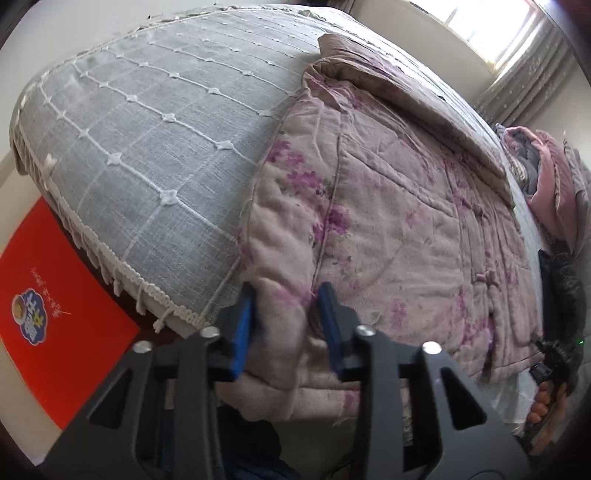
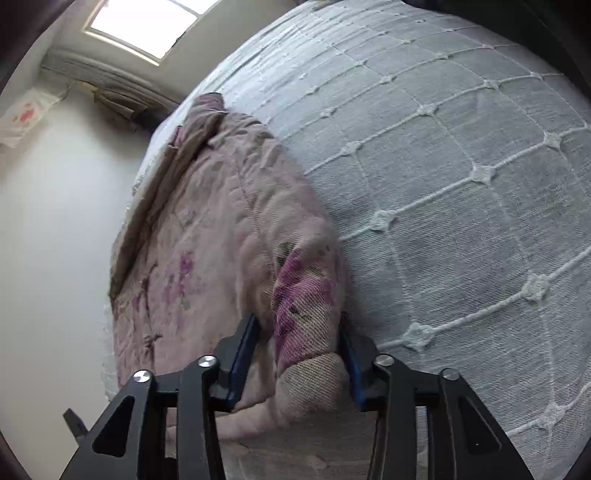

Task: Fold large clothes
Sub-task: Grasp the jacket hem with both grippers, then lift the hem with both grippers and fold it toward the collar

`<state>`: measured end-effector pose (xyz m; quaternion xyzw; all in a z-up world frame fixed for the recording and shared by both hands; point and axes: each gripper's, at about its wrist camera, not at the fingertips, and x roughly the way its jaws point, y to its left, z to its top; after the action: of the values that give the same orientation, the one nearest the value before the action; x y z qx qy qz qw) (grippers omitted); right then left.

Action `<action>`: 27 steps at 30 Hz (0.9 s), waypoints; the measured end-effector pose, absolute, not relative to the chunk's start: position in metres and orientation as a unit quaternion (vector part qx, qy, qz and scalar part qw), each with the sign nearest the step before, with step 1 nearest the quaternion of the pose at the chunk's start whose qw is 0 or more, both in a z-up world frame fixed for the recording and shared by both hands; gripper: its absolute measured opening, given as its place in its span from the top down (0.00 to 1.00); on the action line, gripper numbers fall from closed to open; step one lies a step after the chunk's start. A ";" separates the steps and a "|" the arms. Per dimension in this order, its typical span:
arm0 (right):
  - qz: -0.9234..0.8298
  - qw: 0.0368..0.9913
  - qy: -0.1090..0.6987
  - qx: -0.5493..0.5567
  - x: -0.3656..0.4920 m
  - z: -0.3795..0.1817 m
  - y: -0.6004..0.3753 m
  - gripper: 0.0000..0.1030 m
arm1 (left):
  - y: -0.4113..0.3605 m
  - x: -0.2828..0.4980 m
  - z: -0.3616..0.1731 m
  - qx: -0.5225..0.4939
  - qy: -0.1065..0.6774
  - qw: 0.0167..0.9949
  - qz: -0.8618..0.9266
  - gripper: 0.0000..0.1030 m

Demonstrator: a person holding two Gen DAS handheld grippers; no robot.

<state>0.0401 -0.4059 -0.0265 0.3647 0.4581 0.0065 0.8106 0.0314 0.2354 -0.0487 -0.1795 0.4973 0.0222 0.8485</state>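
Observation:
A large padded pink garment with purple flowers [image 1: 399,206] lies spread on the bed. In the left wrist view my left gripper [image 1: 286,314] has its blue pads either side of a thick fold of the garment's near hem, which fills the gap between them. In the right wrist view the garment [image 2: 207,236] runs away toward the wall, and my right gripper [image 2: 299,343] holds a rolled sleeve end with a purple patch [image 2: 303,295] between its pads. My right gripper also shows in the left wrist view at the far right edge [image 1: 550,365].
The bed has a grey bedspread [image 1: 147,140] with a white knotted grid and a tasselled edge [image 1: 110,258]. A red box [image 1: 55,325] lies on the floor beside it. Folded pink and grey clothes [image 1: 546,184] are piled at the far end. A window [image 2: 147,26] is beyond.

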 end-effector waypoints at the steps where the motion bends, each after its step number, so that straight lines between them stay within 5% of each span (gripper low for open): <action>1: 0.010 0.811 0.455 0.368 0.041 -0.026 -0.405 0.63 | 0.234 0.032 -0.049 -0.176 0.496 0.850 0.023 0.69; 13: -0.011 0.799 0.464 0.382 0.047 -0.032 -0.402 0.60 | 0.217 0.040 -0.056 -0.115 0.484 0.864 0.078 0.50; 18: -0.009 0.796 0.465 0.387 0.048 -0.034 -0.404 0.60 | 0.221 0.038 -0.061 -0.127 0.477 0.866 0.078 0.50; 20: -0.009 0.796 0.467 0.385 0.049 -0.034 -0.404 0.60 | 0.220 0.036 -0.061 -0.126 0.472 0.870 0.071 0.55; 23: -0.006 0.793 0.464 0.394 0.051 -0.035 -0.405 0.60 | 0.220 0.030 -0.057 -0.124 0.457 0.879 0.062 0.80; 27: 0.018 0.806 0.425 0.412 0.050 -0.023 -0.404 0.60 | 0.225 0.023 -0.048 -0.147 0.433 0.889 0.027 0.80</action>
<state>0.0500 -0.4042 -0.0226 0.4120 0.4248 0.0184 0.8059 0.0228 0.2250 -0.0479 -0.1472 0.4329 0.0270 0.8889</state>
